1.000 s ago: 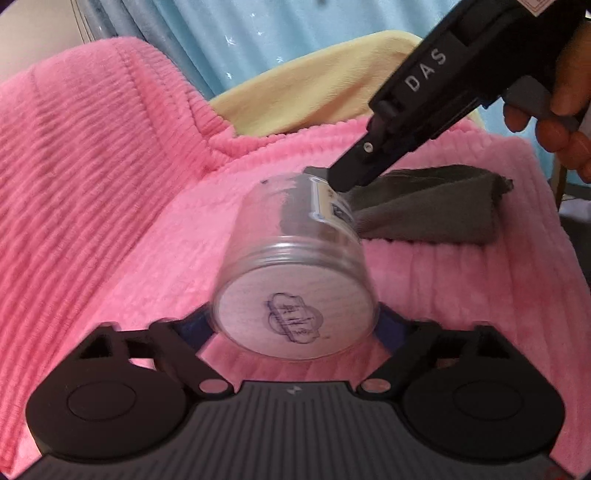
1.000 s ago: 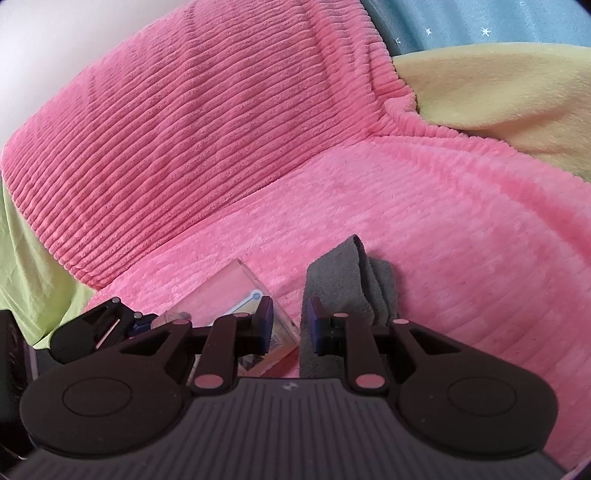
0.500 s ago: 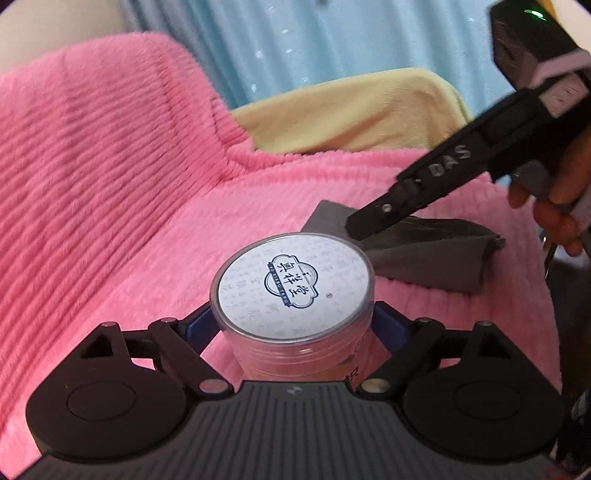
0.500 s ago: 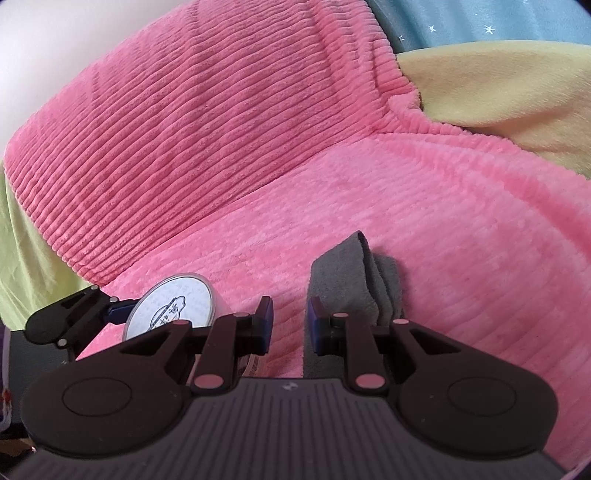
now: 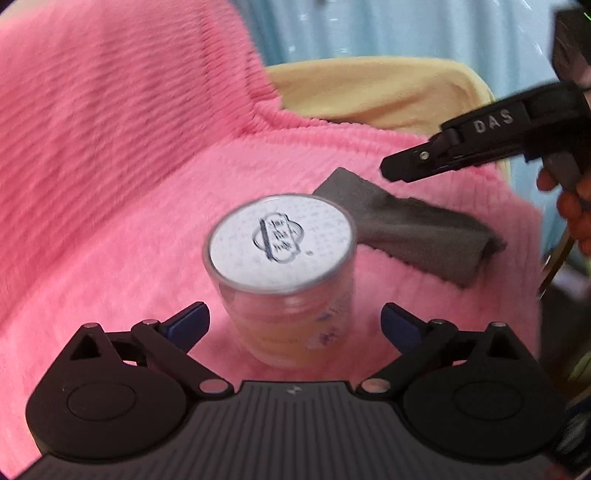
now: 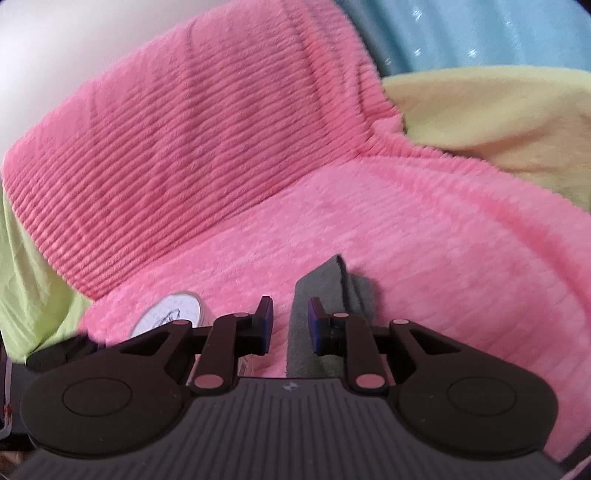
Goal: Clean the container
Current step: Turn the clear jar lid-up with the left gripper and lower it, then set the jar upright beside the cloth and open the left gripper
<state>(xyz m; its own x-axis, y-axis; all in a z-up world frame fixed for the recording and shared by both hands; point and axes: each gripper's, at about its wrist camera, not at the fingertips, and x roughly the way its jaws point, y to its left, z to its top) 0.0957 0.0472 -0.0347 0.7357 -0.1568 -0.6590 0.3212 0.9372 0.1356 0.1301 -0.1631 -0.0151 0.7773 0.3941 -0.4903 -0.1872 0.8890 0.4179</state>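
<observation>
Pink ribbed plush (image 5: 110,155) covers the seat and backrest, with a yellow blanket (image 5: 376,92) and a pale blue curtain (image 5: 406,29) behind it.

From your left wrist camera: the clear container (image 5: 284,280) stands upright on the pink plush, its white printed lid (image 5: 280,243) facing up. Your left gripper (image 5: 295,325) is spread wide, its blue-tipped fingers (image 5: 188,321) on either side of the container and clear of its wall. Half a second ago those fingers pressed the container's sides; a full second ago the container lay tipped on its side between them. A folded grey cloth (image 5: 417,236) lies just behind the container and to its right. Above the cloth hangs your right gripper (image 5: 399,170), held in your hand (image 5: 576,206); from this side its jaws cannot be told apart. It has lifted away from the container since a second ago. The view is slightly blurred.

From your right wrist camera: your right gripper (image 6: 290,321) has its fingers (image 6: 266,310) close together with a narrow gap between them, holding nothing, the same as before. The grey cloth (image 6: 325,291) lies under and beyond them. The container lid (image 6: 170,314) shows left of the cloth, partly hidden by the gripper body. A green fabric (image 6: 26,280) edges the plush left of the container.
</observation>
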